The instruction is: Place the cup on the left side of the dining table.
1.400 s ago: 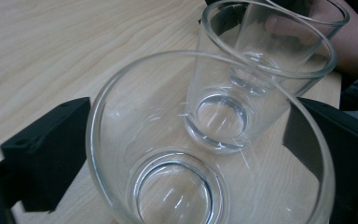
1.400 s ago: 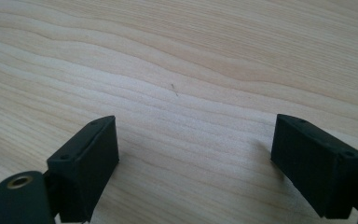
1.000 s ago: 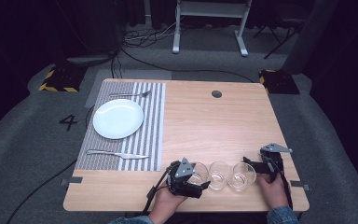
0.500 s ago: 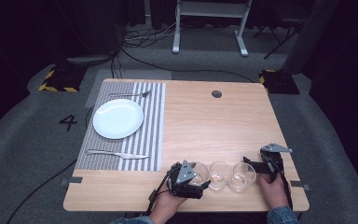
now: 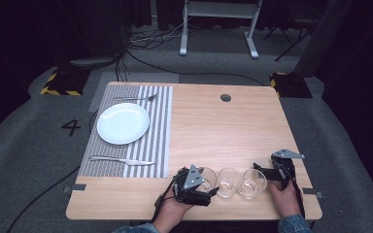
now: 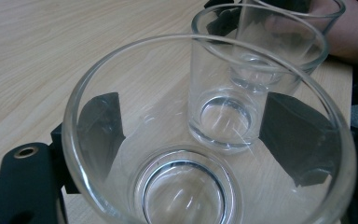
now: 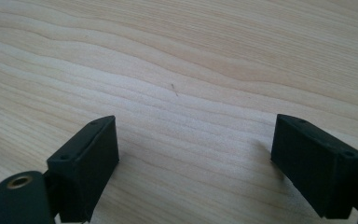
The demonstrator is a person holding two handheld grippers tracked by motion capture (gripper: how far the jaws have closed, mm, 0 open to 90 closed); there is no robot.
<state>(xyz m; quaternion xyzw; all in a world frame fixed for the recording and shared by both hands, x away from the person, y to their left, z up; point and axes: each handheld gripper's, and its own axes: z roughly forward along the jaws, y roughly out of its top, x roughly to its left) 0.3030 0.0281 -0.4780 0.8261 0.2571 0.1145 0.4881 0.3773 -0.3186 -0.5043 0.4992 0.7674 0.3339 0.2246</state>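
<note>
Left claw (image 5: 208, 188) has just been closing and now we have the nearest glass (image 6: 205, 154) clamped between its pads, one on each side of the wall. Taking that glass as our landmark: it stands upright at the table's (image 5: 213, 131) near edge, the middle glass (image 5: 228, 182) touching or just beside it on its right, the third glass (image 5: 252, 183) beyond that. Our right claw (image 5: 261, 171) sits wide and empty past the third glass. Placemat (image 5: 158, 131) and plate (image 5: 123, 123) lie well off to the far left, so we judge the left hand carries it there
</note>
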